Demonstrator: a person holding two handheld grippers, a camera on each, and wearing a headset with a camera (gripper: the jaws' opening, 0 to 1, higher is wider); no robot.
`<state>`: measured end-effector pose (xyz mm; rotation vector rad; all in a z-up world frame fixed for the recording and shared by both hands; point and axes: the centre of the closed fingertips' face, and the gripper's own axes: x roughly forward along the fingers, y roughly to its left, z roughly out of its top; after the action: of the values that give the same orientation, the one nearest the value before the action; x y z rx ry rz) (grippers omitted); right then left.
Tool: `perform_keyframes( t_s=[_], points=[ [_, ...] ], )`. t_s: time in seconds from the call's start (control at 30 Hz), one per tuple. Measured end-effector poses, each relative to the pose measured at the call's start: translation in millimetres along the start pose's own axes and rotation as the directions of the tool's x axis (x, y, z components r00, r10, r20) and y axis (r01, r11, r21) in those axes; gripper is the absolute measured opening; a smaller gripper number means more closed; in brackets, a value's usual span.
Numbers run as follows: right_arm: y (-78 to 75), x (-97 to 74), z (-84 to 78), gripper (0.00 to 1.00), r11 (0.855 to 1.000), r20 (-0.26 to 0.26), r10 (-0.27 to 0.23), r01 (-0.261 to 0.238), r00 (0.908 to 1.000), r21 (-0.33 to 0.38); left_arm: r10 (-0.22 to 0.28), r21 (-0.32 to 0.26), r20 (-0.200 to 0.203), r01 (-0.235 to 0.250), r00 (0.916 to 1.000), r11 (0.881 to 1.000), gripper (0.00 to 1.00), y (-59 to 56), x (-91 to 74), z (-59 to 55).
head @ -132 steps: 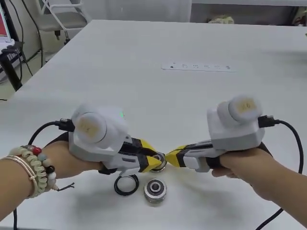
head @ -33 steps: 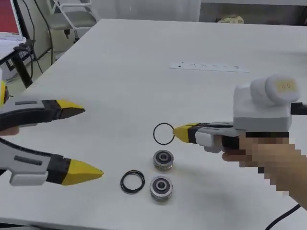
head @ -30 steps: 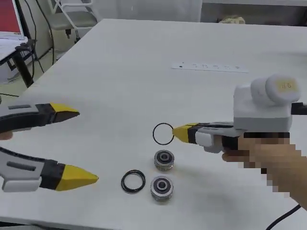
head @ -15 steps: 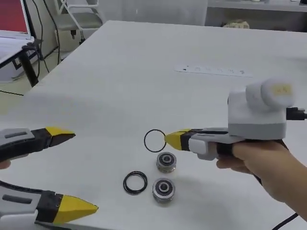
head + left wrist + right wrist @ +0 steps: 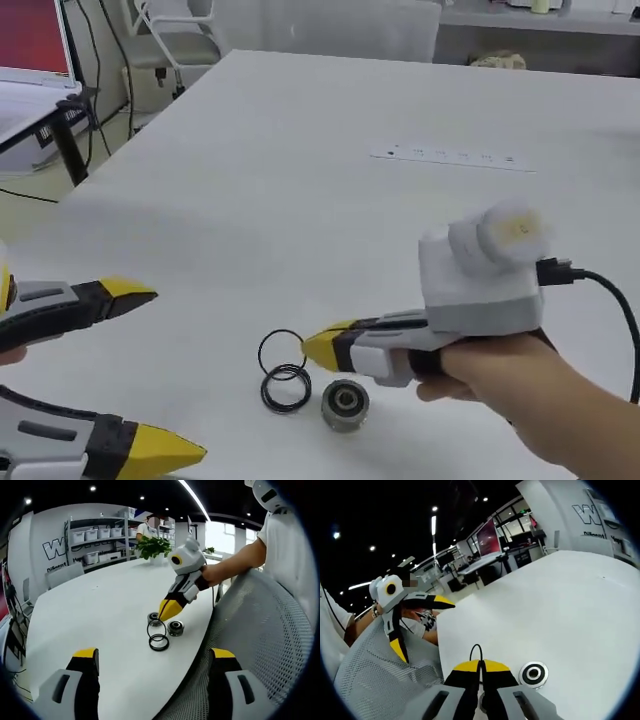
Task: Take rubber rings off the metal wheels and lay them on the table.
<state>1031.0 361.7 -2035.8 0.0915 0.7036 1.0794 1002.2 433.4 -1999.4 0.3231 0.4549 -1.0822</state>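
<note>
**Ring pinched, low over the desk**

The right hand-held gripper point(image 5: 318, 348) has its yellow jaws pressed together on a thin black rubber ring point(image 5: 261, 352). It grips the ring by one edge, so the loop hangs free ahead of the tips. The ring is low over the desk point(image 5: 330, 200), just beside the laid ring point(image 5: 264, 390) lying flat there. That nearness looks deliberate, gathering freed rings in one spot. A metal wheel point(image 5: 346, 403) stands bare just beside the laid ring. The left gripper view shows a second wheel point(image 5: 154, 618) close by (also ringless, as far as I can tell). The left hand-held gripper point(image 5: 178, 372) hangs well aside, jaws wide apart and holding nothing, probably to stay clear. Setting the ring down looks like the step in hand.
</note>
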Motion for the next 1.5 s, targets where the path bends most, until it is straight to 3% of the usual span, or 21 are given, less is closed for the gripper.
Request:
perform_keyframes(
  t_s=[0.2,0.57,0.93,1.5],
  points=[
    [2.0,6.3,-8.4,0.0,1.0,-0.032,-0.006,0.006,0.9995,-0.013,0.005,-0.02,-0.017,-0.005,0.9998,1.0,0.88,1.5,0.0,-5.2],
    [-5.8,8.4,-19.6,0.0,0.999,-0.077,-0.044,0.045,0.9961,0.006,0.009,-0.027,-0.012,-0.009,0.9999,1.0,0.86,2.0,-0.4,-4.9],
    [-12.1,6.7,-22.8,0.0,0.996,-0.087,-0.069,0.073,0.9938,0.042,0.016,-0.024,-0.018,-0.016,0.9997,1.0,0.84,3.1,-0.5,-6.1],
    [-14.2,10.8,-24.7,0.03,0.993,-0.103,-0.107,0.101,0.9889,-0.063,0.007,-0.021,-0.031,-0.007,0.9995,1.0,0.82,0.7,0.2,-7.6]
  ],
)
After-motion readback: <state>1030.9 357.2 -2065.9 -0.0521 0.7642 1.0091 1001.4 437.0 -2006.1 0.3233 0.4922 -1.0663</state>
